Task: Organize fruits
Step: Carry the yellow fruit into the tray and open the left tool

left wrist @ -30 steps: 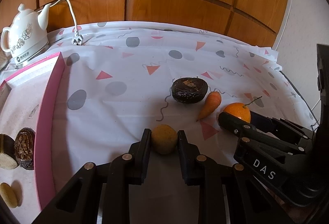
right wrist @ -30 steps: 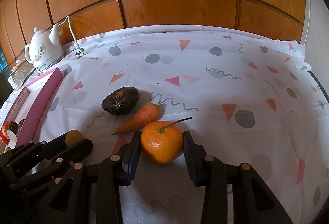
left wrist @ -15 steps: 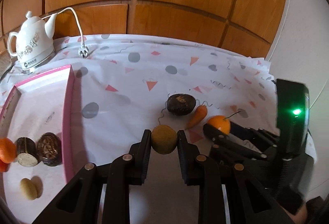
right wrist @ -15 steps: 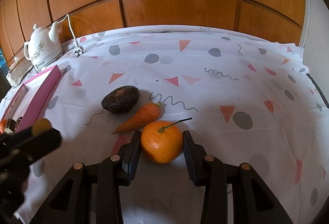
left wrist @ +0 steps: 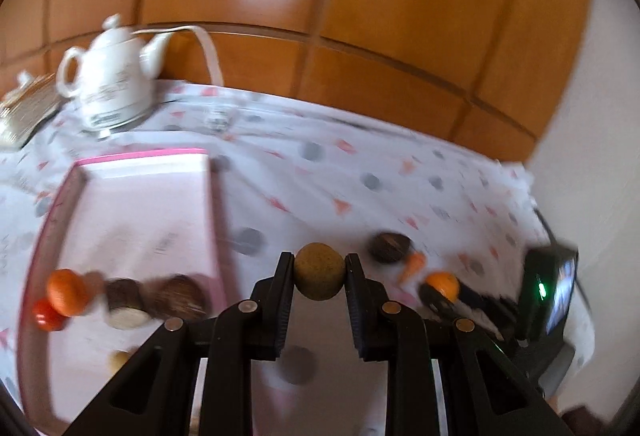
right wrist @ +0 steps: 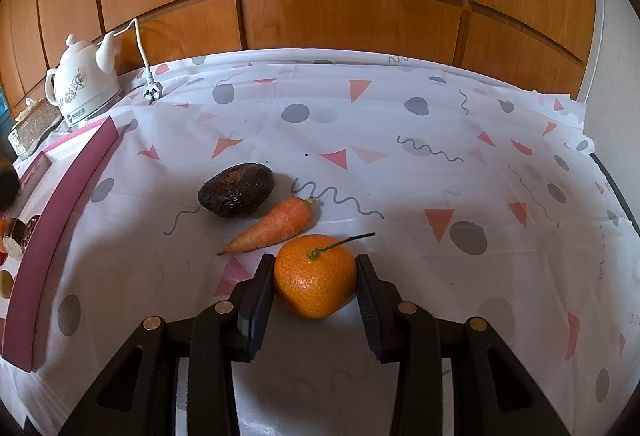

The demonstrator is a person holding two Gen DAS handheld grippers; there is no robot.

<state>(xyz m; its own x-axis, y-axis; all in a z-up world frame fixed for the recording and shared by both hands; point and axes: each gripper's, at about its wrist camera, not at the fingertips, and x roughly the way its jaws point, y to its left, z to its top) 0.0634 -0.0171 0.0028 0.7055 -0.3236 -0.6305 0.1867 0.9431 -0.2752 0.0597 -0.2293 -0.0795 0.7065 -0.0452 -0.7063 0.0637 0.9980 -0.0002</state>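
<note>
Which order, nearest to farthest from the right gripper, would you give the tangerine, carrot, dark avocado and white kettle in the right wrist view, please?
1. Tangerine, between the fingers of the right gripper.
2. Carrot, just beyond, slightly left.
3. Dark avocado, behind the carrot, left.
4. White kettle, far left by the wooden wall.

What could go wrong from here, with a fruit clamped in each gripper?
The left gripper pinches the round tan fruit only at its fingertips, and that view is motion-blurred, so it may slip before reaching the pink tray. The right gripper holds the orange right beside the carrot; lifting might nudge it.
</note>
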